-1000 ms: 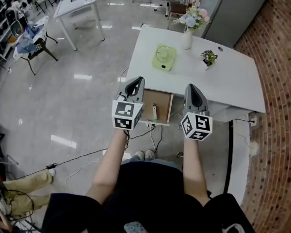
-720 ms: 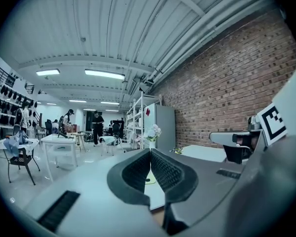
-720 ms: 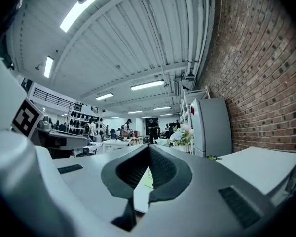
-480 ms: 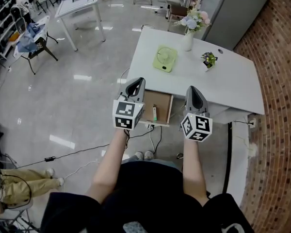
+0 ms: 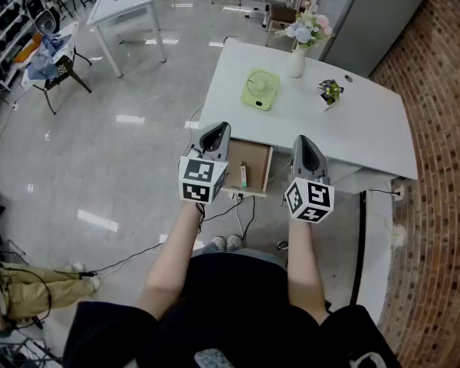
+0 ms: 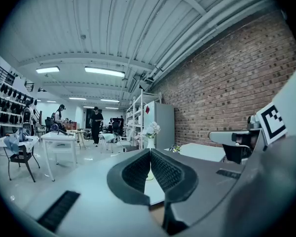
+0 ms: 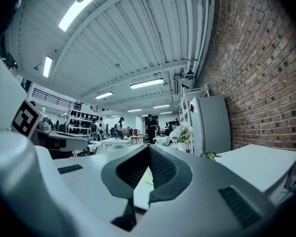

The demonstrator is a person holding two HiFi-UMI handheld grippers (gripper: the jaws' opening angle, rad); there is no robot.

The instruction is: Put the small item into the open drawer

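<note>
The open wooden drawer (image 5: 254, 162) sticks out from under the white desk (image 5: 360, 133). In it lies a small green-and-white item (image 5: 244, 176). My left gripper (image 5: 215, 128) hangs over the drawer's left edge, jaws shut and empty. My right gripper (image 5: 302, 139) is just right of the drawer by the desk's front edge, also shut with nothing in it. In the left gripper view the ribbed pads (image 6: 138, 172) meet at the tip, and the left gripper (image 6: 149, 152) points level toward the desk. The right gripper (image 7: 149, 148) shows the same in the right gripper view.
On the desk stand a green fan (image 5: 258, 90), a vase of flowers (image 5: 297, 55) and a small potted plant (image 5: 330, 92). Cables (image 5: 249, 213) trail on the floor below the drawer. A brick wall (image 5: 437, 167) runs along the right. Another white table (image 5: 123, 4) stands far left.
Both grippers stay where they were, jaws shut. Only a person's legs at the lower left of the floor have shifted.
</note>
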